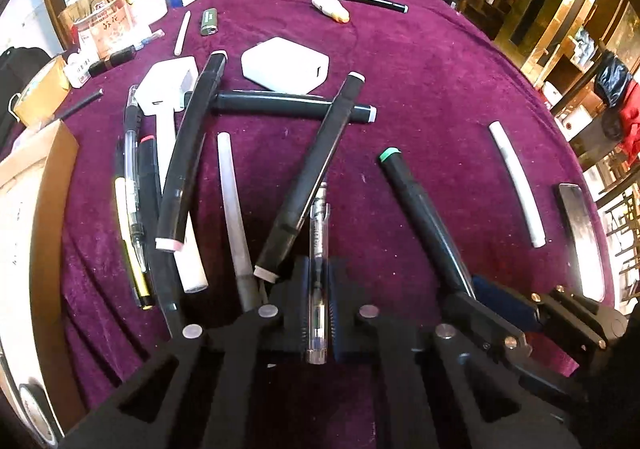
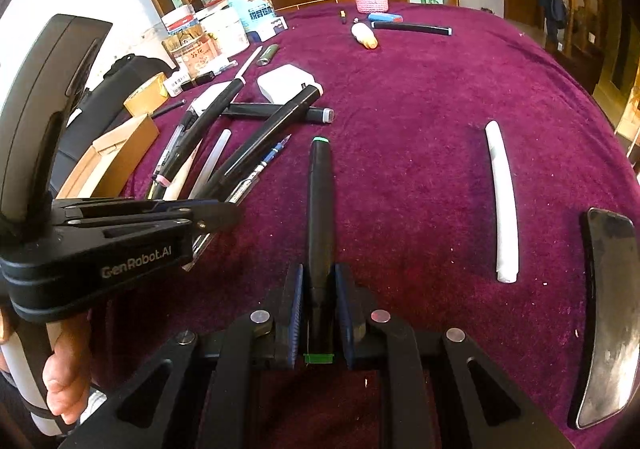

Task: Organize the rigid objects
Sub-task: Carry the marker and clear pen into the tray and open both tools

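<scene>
Your left gripper point(image 1: 318, 285) pinches the clear pen point(image 1: 319, 269) — your right gripper point(image 2: 318, 301) clamps the green-capped black marker point(image 2: 320, 233) above the purple cloth point(image 2: 420, 129).

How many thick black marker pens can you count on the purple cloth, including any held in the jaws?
5: one in the right gripper, the green-tipped marker; three crossed in the pile; one far back. More may hide under the pile.
</scene>
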A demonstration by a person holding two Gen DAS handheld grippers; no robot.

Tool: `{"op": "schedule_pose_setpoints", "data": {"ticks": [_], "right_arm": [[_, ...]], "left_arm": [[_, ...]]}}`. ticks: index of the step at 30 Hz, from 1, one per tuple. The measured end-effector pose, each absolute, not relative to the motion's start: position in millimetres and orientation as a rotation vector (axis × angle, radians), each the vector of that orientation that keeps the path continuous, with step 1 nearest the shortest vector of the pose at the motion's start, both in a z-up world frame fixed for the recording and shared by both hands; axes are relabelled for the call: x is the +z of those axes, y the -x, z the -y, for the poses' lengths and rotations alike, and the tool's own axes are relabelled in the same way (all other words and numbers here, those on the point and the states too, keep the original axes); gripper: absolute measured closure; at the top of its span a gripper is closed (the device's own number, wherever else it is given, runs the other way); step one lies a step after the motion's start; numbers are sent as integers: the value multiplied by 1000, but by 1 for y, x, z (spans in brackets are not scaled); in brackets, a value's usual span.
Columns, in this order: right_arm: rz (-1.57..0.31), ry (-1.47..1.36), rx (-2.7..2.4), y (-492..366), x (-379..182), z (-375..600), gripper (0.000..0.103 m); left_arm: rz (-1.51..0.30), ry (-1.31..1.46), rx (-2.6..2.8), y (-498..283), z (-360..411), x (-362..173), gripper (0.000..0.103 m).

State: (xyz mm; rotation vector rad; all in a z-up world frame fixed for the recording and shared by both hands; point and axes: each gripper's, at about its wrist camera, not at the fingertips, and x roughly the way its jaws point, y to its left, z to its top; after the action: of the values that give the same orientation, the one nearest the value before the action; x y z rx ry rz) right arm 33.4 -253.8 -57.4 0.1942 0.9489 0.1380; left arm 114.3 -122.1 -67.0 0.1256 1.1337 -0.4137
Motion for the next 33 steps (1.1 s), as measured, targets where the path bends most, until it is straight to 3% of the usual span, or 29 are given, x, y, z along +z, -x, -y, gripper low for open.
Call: {"op": "schedule_pose_setpoints", "data": {"ticks": [13, 25, 33], "right_arm": [[-901, -263, 165, -13, -38, 245, 88], [-868, -212, 493, -23, 7, 122, 88], [-929, -132, 618, -60, 3, 34, 88]], "left_arm": [[-1088, 106, -510, -55, 68, -28, 95], [-925, 460, -270, -34, -108, 27, 95], [-903, 592, -130, -49, -200, 11, 95]]}}
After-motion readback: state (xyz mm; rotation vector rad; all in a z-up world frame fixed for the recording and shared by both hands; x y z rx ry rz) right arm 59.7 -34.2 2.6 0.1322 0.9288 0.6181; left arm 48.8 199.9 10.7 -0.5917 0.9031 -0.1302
